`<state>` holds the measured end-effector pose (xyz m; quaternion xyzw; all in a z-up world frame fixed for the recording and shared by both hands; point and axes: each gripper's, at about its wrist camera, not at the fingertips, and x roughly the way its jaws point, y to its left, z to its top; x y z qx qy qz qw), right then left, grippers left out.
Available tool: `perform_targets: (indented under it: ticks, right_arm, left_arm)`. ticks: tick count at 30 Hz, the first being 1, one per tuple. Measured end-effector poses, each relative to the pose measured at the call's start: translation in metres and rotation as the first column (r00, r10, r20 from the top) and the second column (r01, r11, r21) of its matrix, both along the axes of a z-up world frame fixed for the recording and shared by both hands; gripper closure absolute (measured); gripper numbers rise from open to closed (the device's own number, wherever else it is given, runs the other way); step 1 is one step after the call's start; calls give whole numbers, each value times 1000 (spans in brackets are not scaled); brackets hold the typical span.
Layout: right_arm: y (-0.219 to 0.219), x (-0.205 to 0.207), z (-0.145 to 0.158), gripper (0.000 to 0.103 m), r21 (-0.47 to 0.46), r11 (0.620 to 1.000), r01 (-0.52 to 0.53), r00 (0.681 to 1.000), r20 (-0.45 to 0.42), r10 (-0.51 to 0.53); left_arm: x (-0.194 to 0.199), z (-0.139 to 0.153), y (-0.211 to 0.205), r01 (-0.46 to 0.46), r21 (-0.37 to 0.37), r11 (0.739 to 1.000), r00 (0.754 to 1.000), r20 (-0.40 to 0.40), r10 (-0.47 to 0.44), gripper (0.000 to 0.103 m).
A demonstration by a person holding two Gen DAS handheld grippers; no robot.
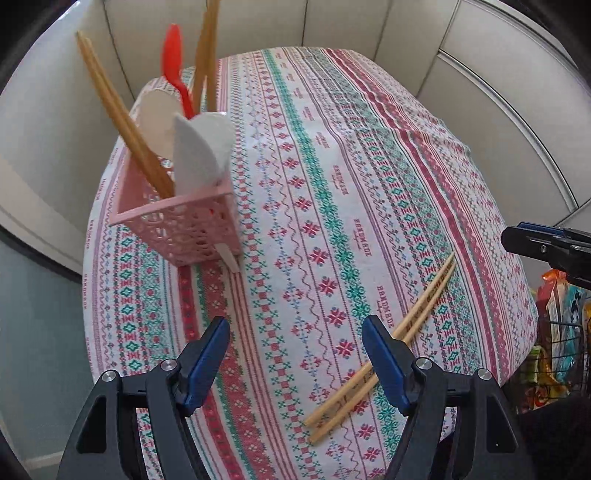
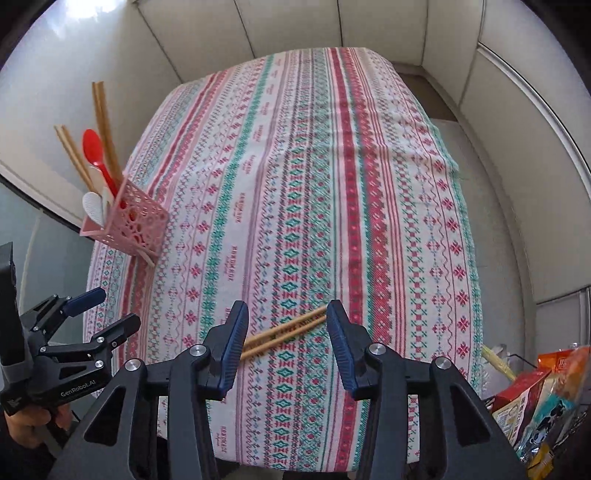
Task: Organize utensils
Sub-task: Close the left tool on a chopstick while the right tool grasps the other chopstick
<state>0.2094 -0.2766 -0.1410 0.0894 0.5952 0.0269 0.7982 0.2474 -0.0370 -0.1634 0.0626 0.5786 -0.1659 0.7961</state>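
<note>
A pink lattice utensil holder (image 1: 177,225) stands on the patterned tablecloth (image 1: 332,166) at the table's left side, holding wooden chopsticks (image 1: 122,110), a red spoon (image 1: 175,66) and white spoons (image 1: 199,147). It also shows in the right wrist view (image 2: 136,225). A loose pair of wooden chopsticks (image 1: 388,347) lies flat near the front right. My left gripper (image 1: 295,354) is open and empty, above the cloth, left of that pair. My right gripper (image 2: 286,339) is open, its jaws either side of the loose chopsticks (image 2: 288,330), above them.
A wire basket with colourful snack packets (image 2: 539,402) sits off the table's right front corner. White cushioned wall panels (image 2: 332,26) surround the table at the back and sides. My left gripper (image 2: 98,314) shows at the right wrist view's lower left.
</note>
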Motion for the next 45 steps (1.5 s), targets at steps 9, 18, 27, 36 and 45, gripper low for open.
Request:
perform_targets:
  ticks: [9,18,27,36,45]
  right_arm:
    - [-32,-4,-27,39,-31,999,43,994,-96,-45]
    - [-52,-5,-38,38,-17,997,74,990,-122,-76]
    - [-70,-2,-42,38,5,994,112,985,-130,-111]
    - [-77,-2,-41,38,17,992,122,985,-127,-119]
    - [-78,-2,-41,38,19,992,122,985,-128,-118]
  left_arm:
    - [4,-31,-48,104,0,995,989,-104,-104,29]
    - [13,-50,-83,171,-39,985,971,-165,-175,63]
    - [17,-57,-110,219,-70,973,954,-193,-229,88]
    - [14,-62,-160,281,-46,959,940,-186,-284,88]
    - [14,-65,-180,242,47,969,963,-135,-234,89]
